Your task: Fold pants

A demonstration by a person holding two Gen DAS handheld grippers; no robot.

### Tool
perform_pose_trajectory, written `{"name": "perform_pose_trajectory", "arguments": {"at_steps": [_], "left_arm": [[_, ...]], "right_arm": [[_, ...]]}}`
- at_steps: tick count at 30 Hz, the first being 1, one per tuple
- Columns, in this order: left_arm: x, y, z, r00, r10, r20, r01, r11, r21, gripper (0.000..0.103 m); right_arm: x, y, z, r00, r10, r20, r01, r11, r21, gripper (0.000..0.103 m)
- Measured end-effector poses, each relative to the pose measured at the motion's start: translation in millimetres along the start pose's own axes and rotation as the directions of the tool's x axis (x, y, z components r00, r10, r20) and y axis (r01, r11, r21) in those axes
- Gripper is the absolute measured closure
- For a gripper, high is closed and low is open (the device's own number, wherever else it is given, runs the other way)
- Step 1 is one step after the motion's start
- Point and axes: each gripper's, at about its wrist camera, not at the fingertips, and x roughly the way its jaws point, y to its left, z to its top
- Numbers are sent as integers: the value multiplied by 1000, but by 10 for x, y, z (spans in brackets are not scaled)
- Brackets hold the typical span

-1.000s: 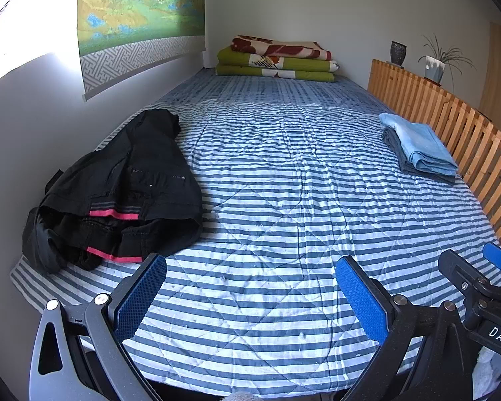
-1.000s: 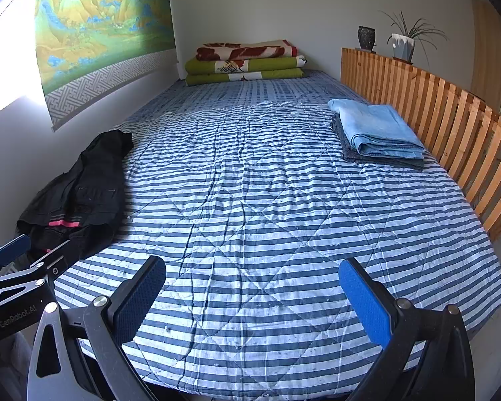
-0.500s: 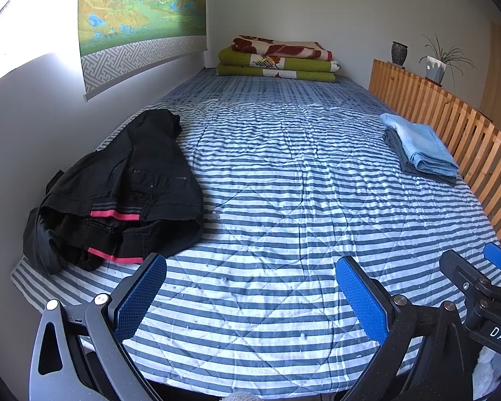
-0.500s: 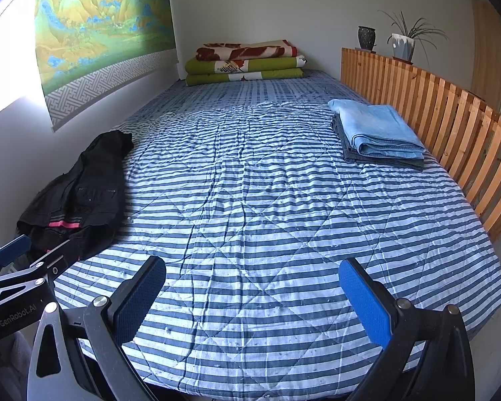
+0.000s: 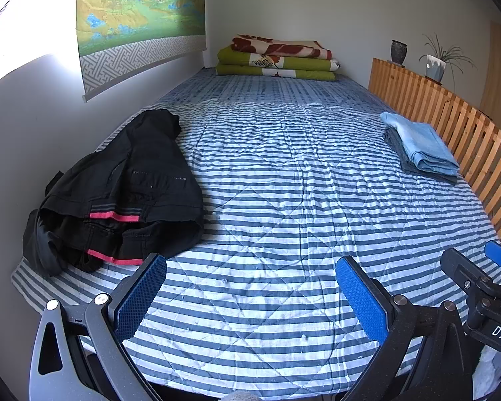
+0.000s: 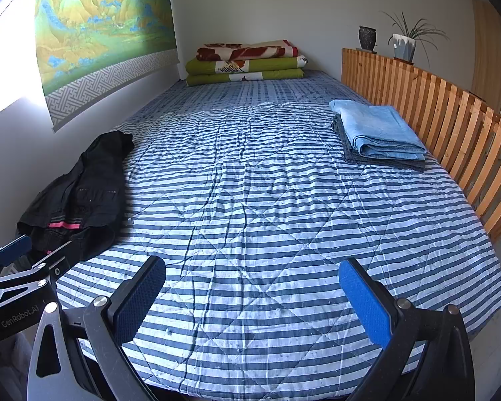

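Black pants [image 5: 123,193] with pink stripes lie crumpled at the near left edge of the striped bed [image 5: 284,200], against the wall; the right wrist view shows these pants [image 6: 83,193] at far left. My left gripper [image 5: 250,284] hovers open over the bed's near edge, just right of the pants, holding nothing. My right gripper [image 6: 252,287] is open too, over the bare near middle of the bed, well right of the pants.
Folded light blue and grey clothes [image 6: 377,133] are stacked at the right by a slatted wooden rail [image 6: 451,127]. Folded blankets [image 5: 277,58] lie at the far end. A wall with a hanging scroll [image 5: 133,26] borders the left.
Both views have barely shifted; the left gripper has crept slightly forward. Nothing on the bed has moved.
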Motion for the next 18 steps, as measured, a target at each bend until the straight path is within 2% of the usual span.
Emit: {"name": "perform_pose_trajectory", "arguments": {"at_steps": [18], "left_arm": [[27,-8,-7,1000,-2,-8,2,1000,-1,0]], "right_arm": [[31,-21,-4,1000,1,-9,-1,1000,4,1]]}}
